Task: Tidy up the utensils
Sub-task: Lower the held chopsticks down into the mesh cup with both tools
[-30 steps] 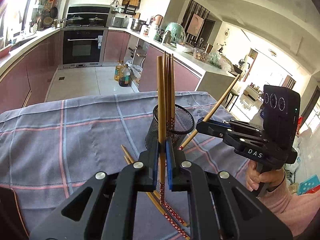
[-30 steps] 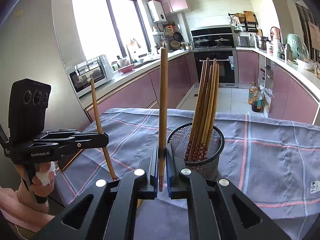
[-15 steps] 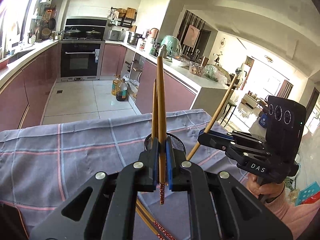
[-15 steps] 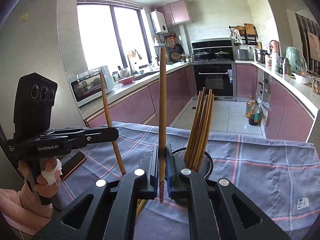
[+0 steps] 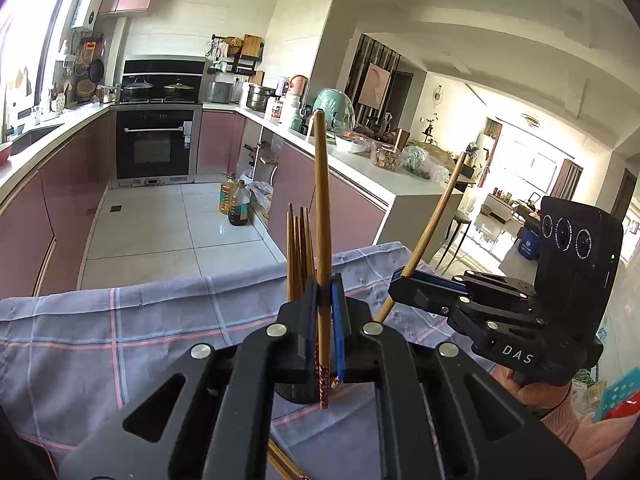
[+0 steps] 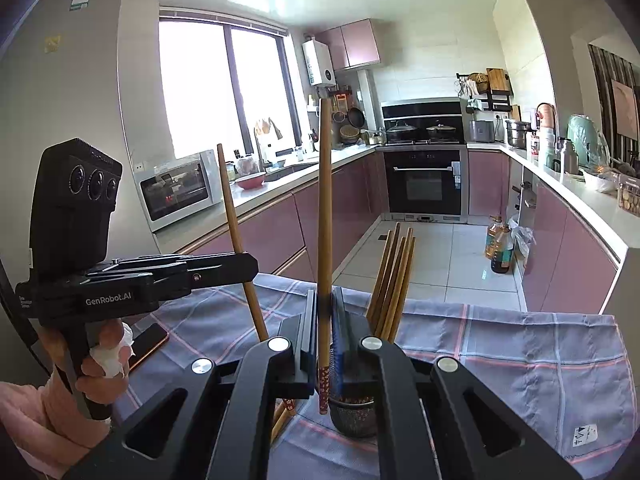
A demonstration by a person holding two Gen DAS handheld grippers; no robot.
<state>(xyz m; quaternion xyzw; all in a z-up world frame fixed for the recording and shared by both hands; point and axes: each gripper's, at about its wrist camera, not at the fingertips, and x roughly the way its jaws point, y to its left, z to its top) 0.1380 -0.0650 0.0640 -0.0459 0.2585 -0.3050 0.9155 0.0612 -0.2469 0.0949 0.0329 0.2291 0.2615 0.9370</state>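
Observation:
My left gripper (image 5: 325, 312) is shut on a wooden chopstick (image 5: 321, 208) that stands upright, its red patterned tip pointing down. My right gripper (image 6: 323, 320) is shut on a second upright chopstick (image 6: 325, 208). Each gripper also shows in the other's view, the right one (image 5: 404, 276) and the left one (image 6: 244, 266), both held above the table. The black mesh holder (image 6: 354, 416) with several chopsticks (image 6: 394, 276) in it stands just below and beyond my fingers, mostly hidden. Loose chopsticks (image 5: 282, 462) lie on the cloth under the left gripper.
A grey checked cloth (image 6: 520, 360) covers the table. A phone (image 6: 149, 342) lies near its left edge. Beyond the table are the kitchen floor, pink cabinets, an oven (image 6: 424, 180) and oil bottles (image 5: 236, 204).
Both grippers have risen with their chopsticks. The mesh holder has dropped low in both views and is now mostly hidden behind the fingers.

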